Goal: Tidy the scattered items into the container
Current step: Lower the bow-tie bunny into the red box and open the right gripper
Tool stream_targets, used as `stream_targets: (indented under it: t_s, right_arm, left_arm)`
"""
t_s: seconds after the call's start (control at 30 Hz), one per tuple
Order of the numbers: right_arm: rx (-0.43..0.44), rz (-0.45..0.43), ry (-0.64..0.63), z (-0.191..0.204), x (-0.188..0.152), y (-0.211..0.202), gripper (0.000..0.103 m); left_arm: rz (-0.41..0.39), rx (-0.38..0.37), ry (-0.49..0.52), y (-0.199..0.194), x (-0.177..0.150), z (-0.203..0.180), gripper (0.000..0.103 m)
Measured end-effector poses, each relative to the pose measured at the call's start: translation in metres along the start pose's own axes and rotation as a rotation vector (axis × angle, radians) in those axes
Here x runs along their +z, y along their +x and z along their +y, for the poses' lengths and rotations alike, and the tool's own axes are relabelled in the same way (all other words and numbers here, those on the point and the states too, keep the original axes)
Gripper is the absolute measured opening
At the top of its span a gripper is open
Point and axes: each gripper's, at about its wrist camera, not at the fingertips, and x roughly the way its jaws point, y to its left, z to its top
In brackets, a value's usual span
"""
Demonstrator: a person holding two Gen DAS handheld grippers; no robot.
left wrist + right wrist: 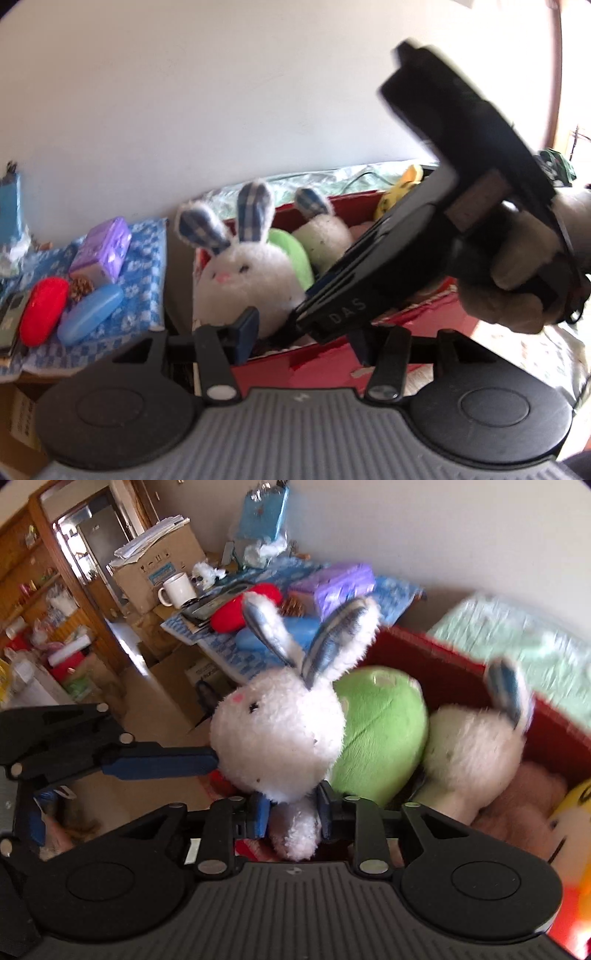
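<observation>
The white plush rabbit with blue-checked ears [277, 734] sits at the left end of the red cardboard box [436, 657], its head above the rim, beside a green plush cushion [380, 731] and a second white plush with one blue ear [472, 746]. The right gripper [291, 810] has its blue pads closed on a narrow fluffy limb or tuft under the rabbit's head, pinching it from both sides. The left gripper [301, 332] stands partly open just at the near wall of the box; its one visible blue finger [245, 328] is close against the rabbit's lower body, and whether it presses cannot be told. Its other finger is hidden behind the right gripper's black body, which crosses the left view.

The rabbit looks light and very soft, so it should squash and sag rather than slip; a grip on the thin limb lets the head swing, whereas the round body would give a steadier hold. Nothing about it seems fragile.

Both views are blurred. The box floor is buried, a pale pink plush [532, 797] and a yellow toy [576, 812] at the right are cut off, and how much room remains is unclear
</observation>
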Motion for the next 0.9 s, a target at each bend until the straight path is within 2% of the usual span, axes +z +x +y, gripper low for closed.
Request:
stream_targets:
  t_s: [0.07, 0.13, 0.3, 0.37, 0.43, 0.5, 0.57, 0.7, 0.8, 0.87, 0.9]
  right_arm:
    - [0.008, -0.017, 0.032, -0.004, -0.005, -0.003, 0.041]
    - [0.006, -0.042, 0.047, -0.004, -0.011, -0.008, 0.043]
    - [0.013, -0.099, 0.074, -0.005, -0.019, -0.029, 0.048]
    - [0.018, -0.13, 0.08, -0.006, -0.022, -0.039, 0.056]
    - [0.028, -0.172, 0.098, -0.01, -0.023, -0.048, 0.056]
    - [0.044, -0.232, 0.141, -0.015, -0.023, -0.056, 0.052]
    - [0.062, -0.277, 0.187, -0.019, -0.019, -0.059, 0.034]
    - [0.085, -0.341, 0.203, -0.014, -0.011, -0.053, 0.031]
    - [0.092, -0.346, 0.193, -0.01, -0.004, -0.043, 0.028]
    - [0.062, -0.313, 0.176, -0.007, -0.001, -0.033, 0.021]
    - [0.041, -0.291, 0.167, -0.006, -0.001, -0.03, 0.021]
  left_arm:
    - [-0.012, 0.0, 0.0, -0.002, 0.0, -0.001, 0.065]
    - [-0.007, -0.003, -0.01, 0.002, 0.003, 0.0, 0.07]
    - [-0.01, 0.014, 0.007, 0.01, 0.004, -0.003, 0.071]
    - [-0.005, 0.013, 0.006, 0.012, 0.003, -0.003, 0.071]
    - [-0.005, 0.007, 0.007, 0.012, 0.002, -0.004, 0.072]
    - [-0.001, 0.001, 0.007, 0.012, 0.001, -0.005, 0.072]
    - [0.001, -0.008, 0.007, 0.012, 0.0, -0.008, 0.076]
    - [-0.004, -0.005, 0.009, 0.011, -0.001, -0.01, 0.077]
    - [-0.004, -0.009, -0.005, 0.011, 0.0, -0.008, 0.078]
    - [-0.001, -0.017, -0.01, 0.012, -0.001, -0.008, 0.079]
    - [0.006, -0.026, -0.017, 0.014, -0.003, -0.007, 0.079]
